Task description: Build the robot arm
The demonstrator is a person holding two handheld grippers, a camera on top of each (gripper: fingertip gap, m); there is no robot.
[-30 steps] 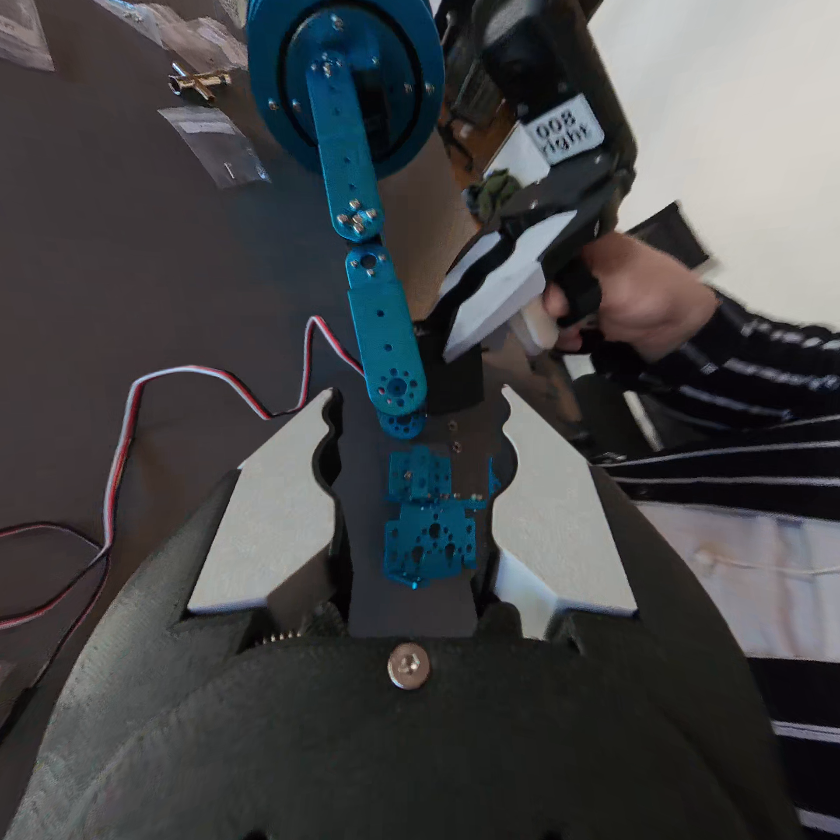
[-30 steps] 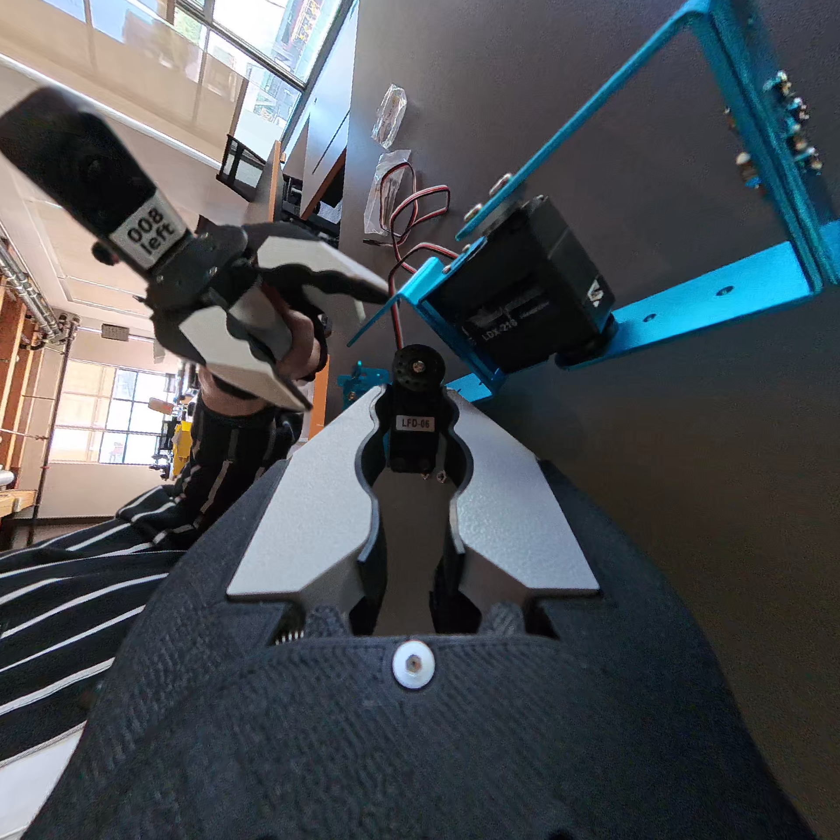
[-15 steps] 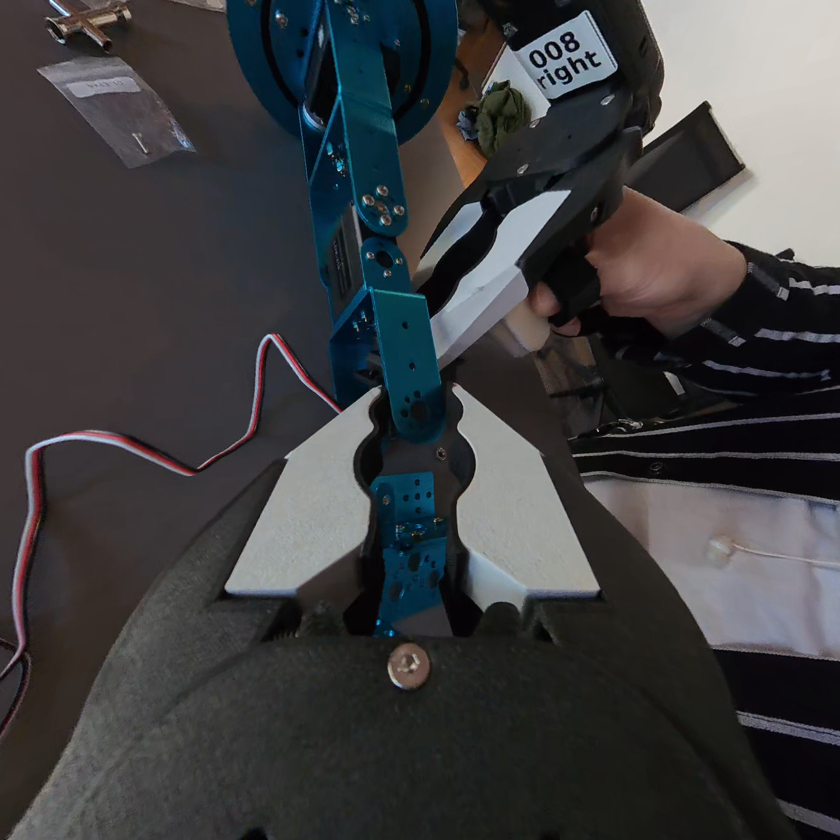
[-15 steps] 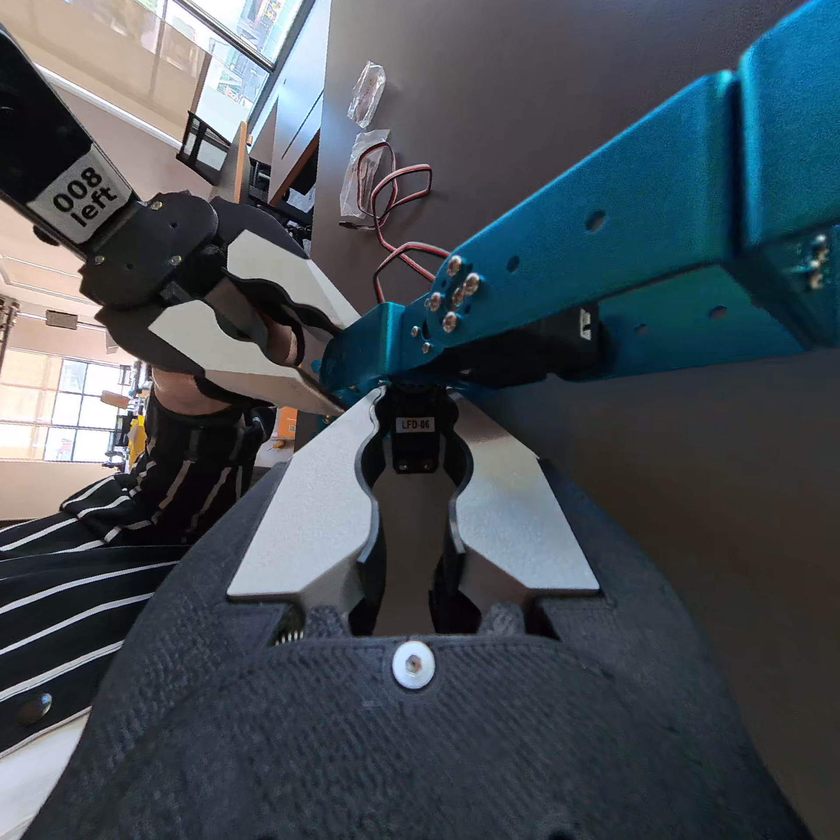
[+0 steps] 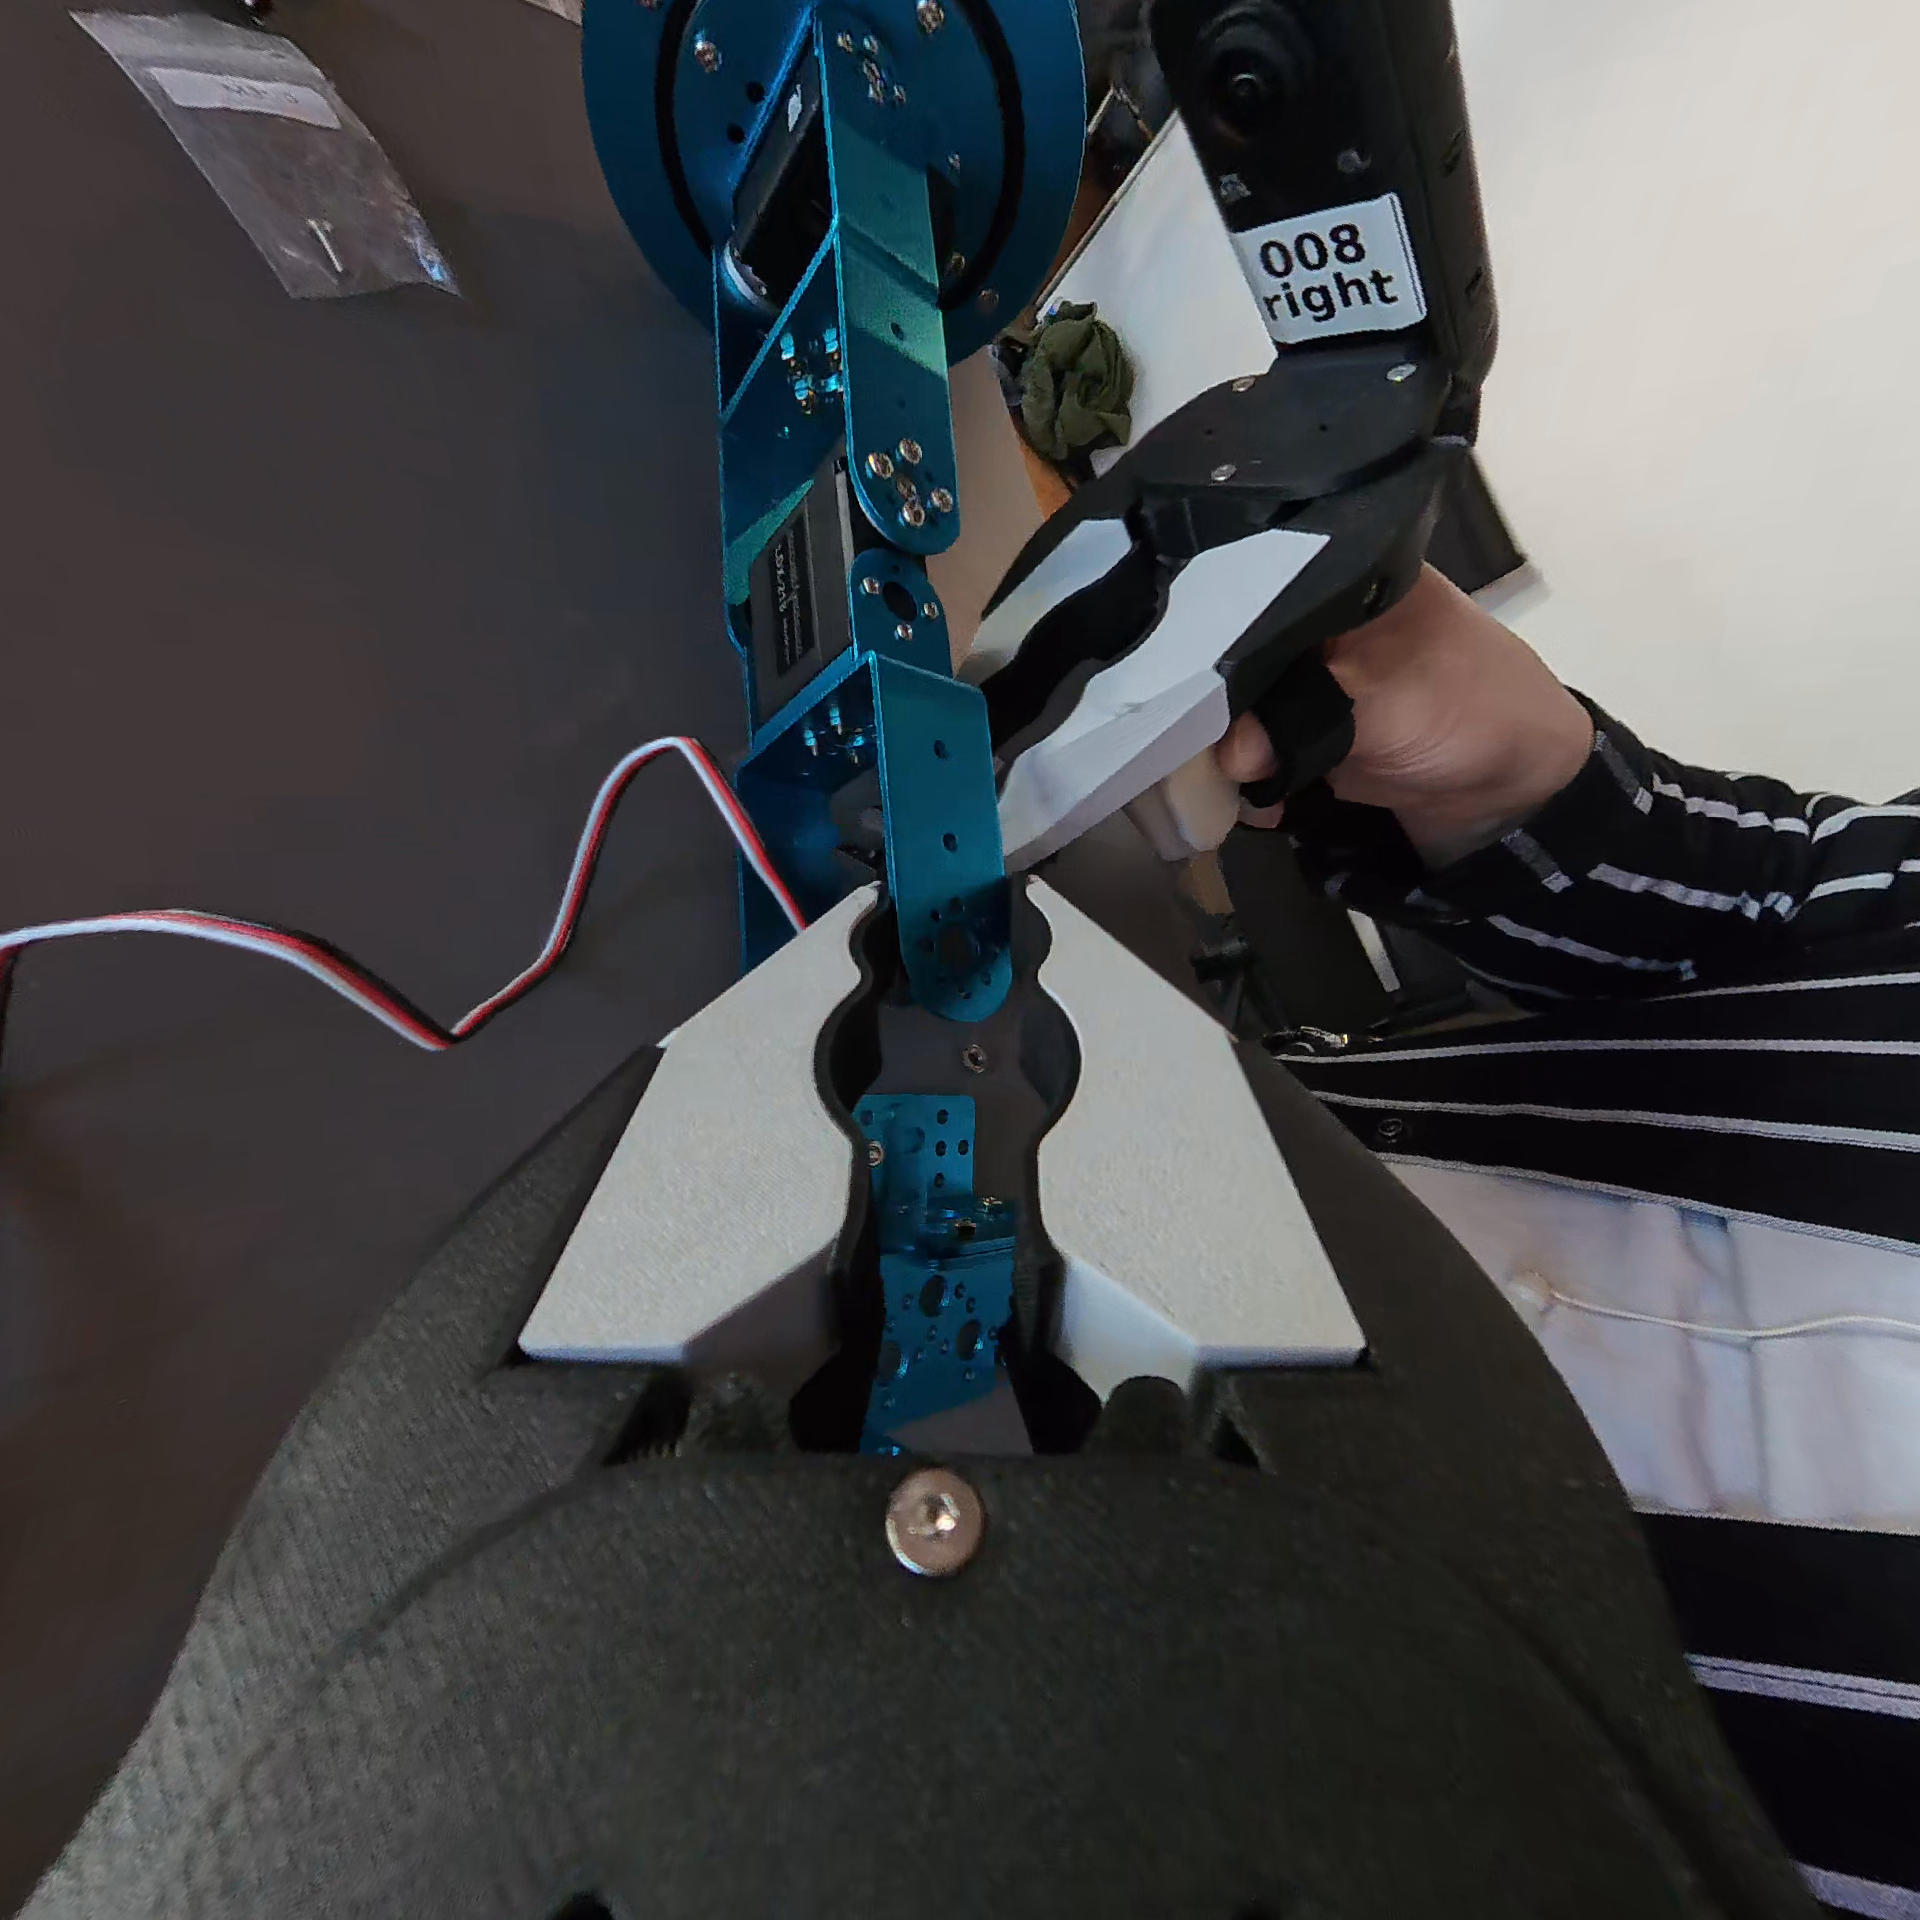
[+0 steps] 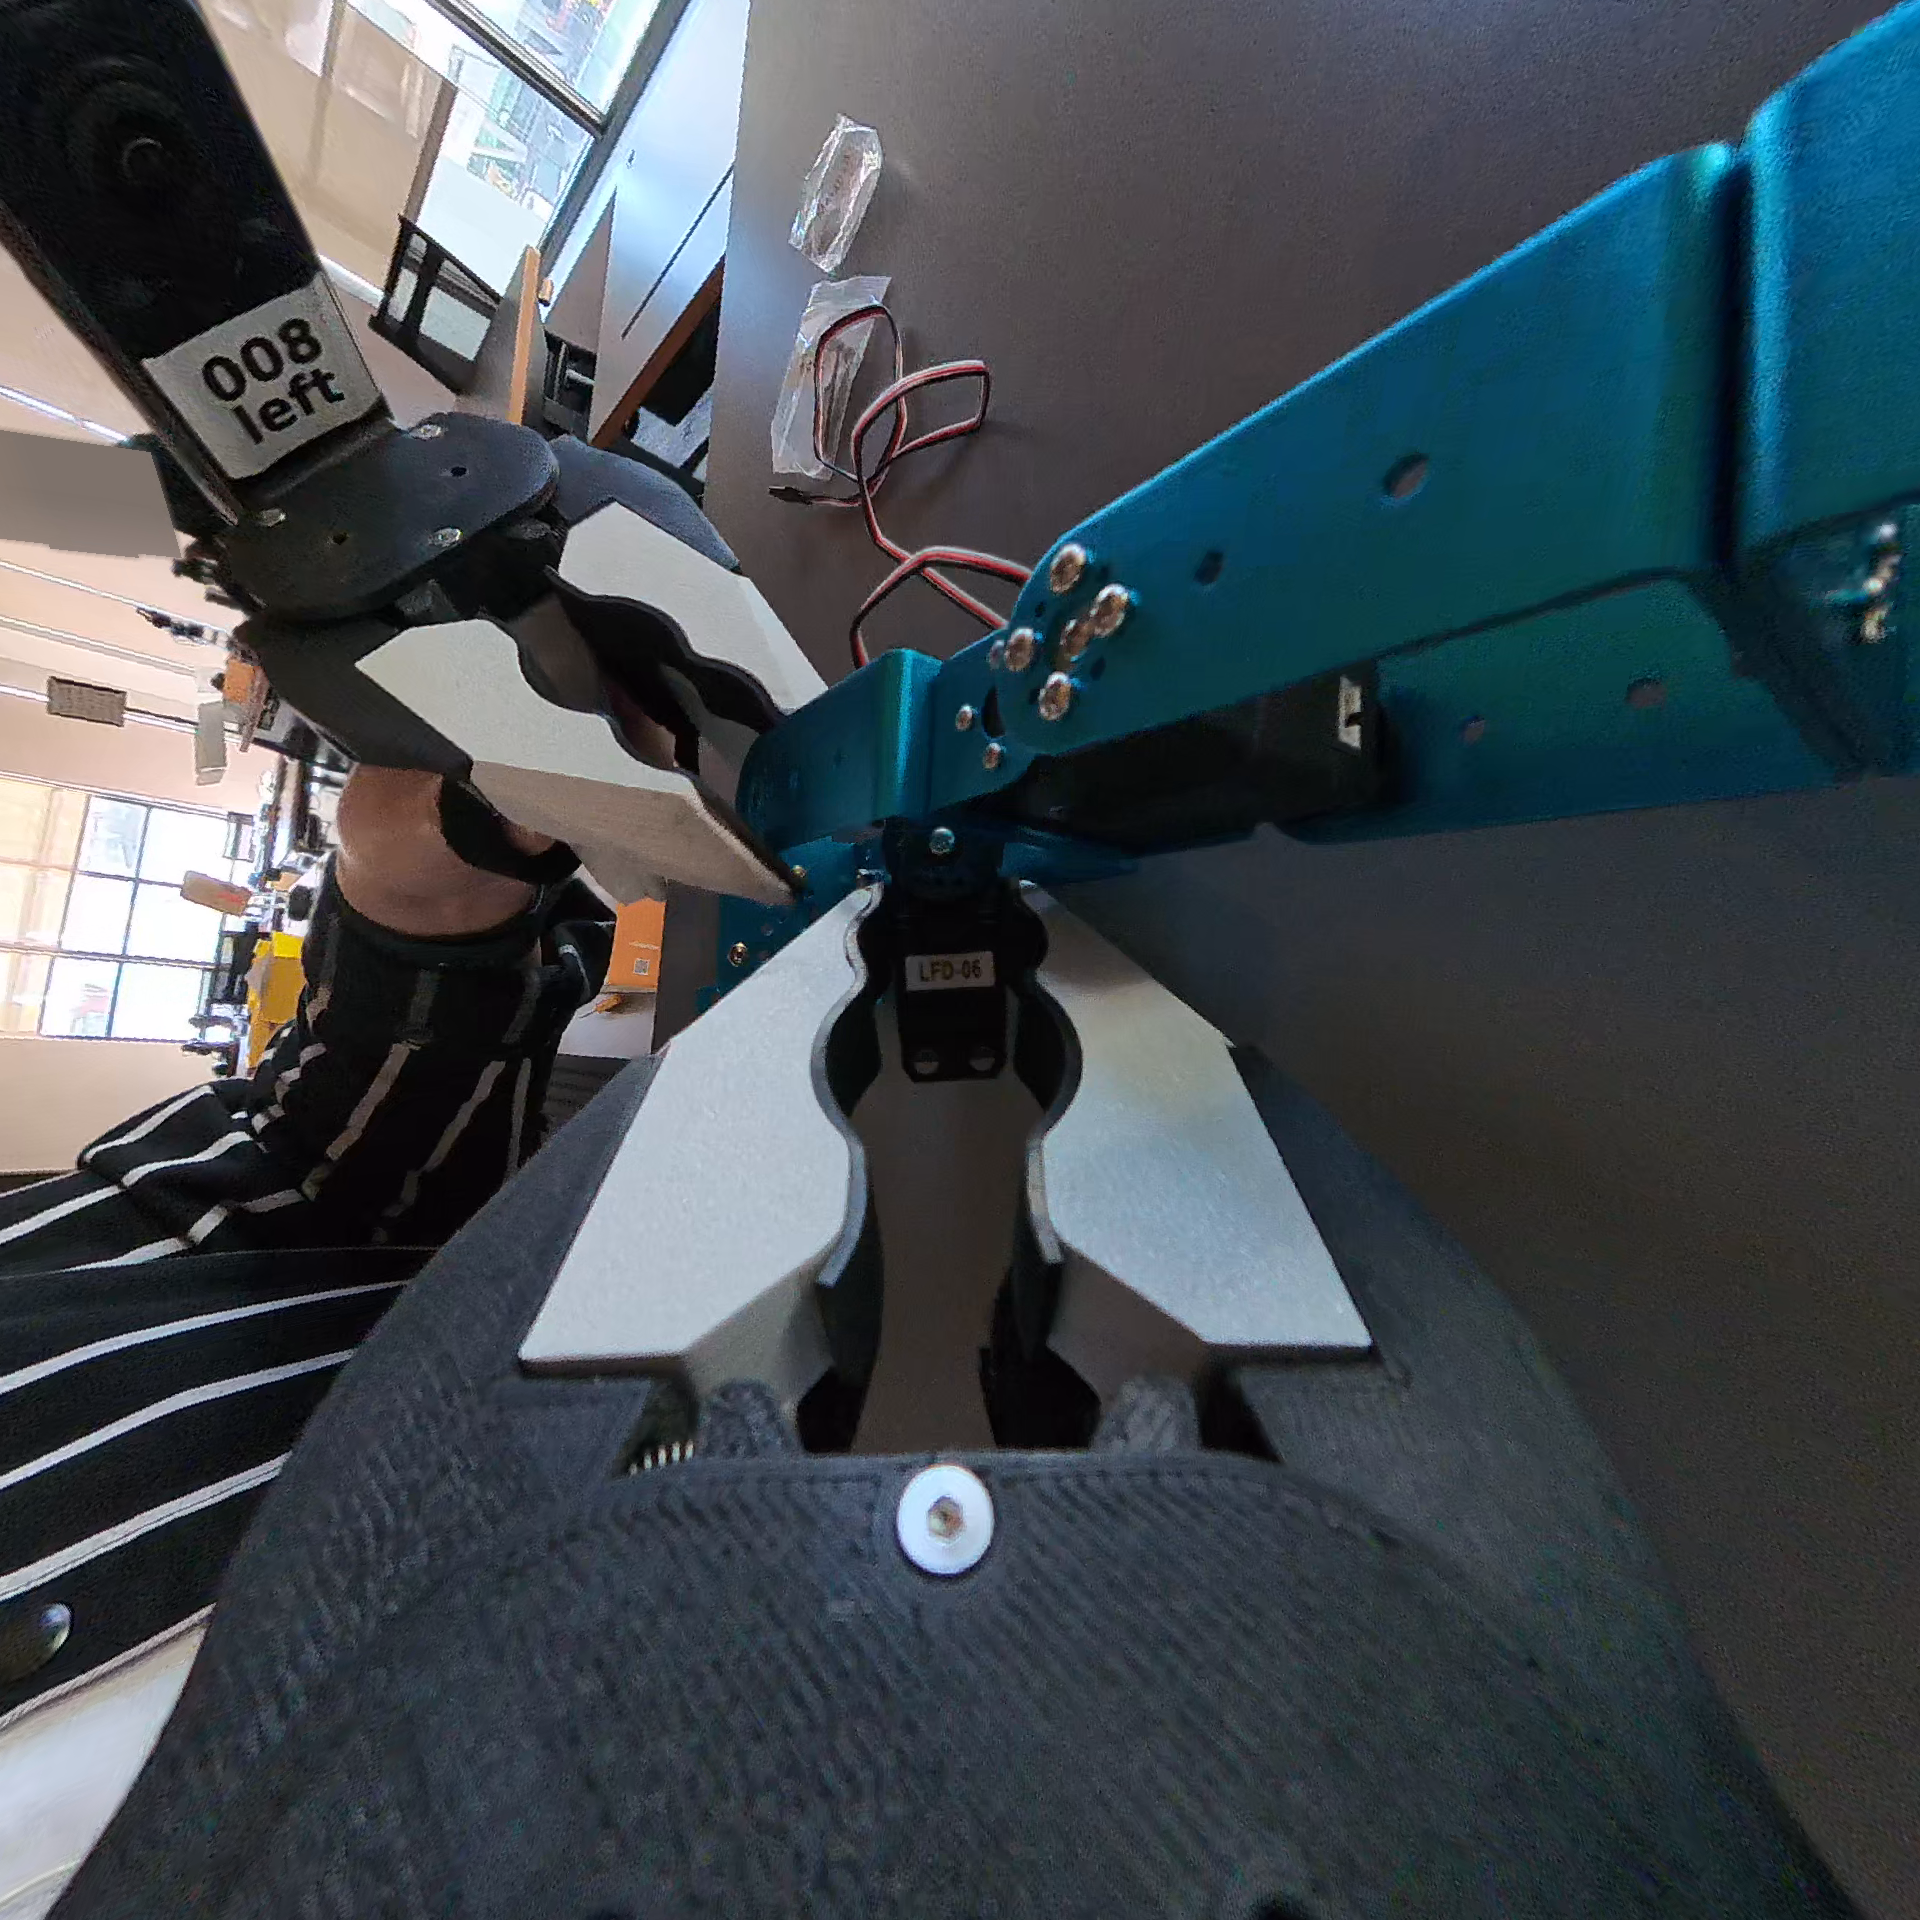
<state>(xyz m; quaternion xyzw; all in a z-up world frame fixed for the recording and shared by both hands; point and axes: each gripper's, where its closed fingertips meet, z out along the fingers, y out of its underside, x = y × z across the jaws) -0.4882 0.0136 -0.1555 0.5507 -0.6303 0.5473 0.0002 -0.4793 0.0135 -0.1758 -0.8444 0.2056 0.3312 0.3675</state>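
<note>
The left gripper [image 5: 951,914] is closed on the rounded end of a blue bracket [image 5: 940,831], the tip link of a blue metal arm [image 5: 831,416] that runs away from the camera to a round blue base [image 5: 644,135]. The grey fingers [image 5: 727,1132] press the bracket from both sides near their tips. Behind the tips, between the fingers, a smaller perforated blue plate [image 5: 930,1278] shows.

The right gripper [image 6: 940,904] pinches a small black servo [image 6: 951,997] that bears a white label. The servo sits just behind the fingertips, and its top meets the underside of the blue arm [image 6: 1403,582] at the joint with the screw cluster. In the left wrist view the right gripper [image 5: 1003,790] comes in from the right side, its tips touching the bracket's edge; a hand [image 5: 1455,717] in a striped sleeve holds its grip.

In the right wrist view the left gripper [image 6: 774,800] meets the arm's end from the left.

A red, white and black cable [image 5: 520,935] trails from the arm over the dark table [image 5: 312,623]. A clear bag [image 5: 281,177] with a small screw lies on the table further back. More cable [image 6: 894,447] lies coiled beside two clear bags [image 6: 831,187].
</note>
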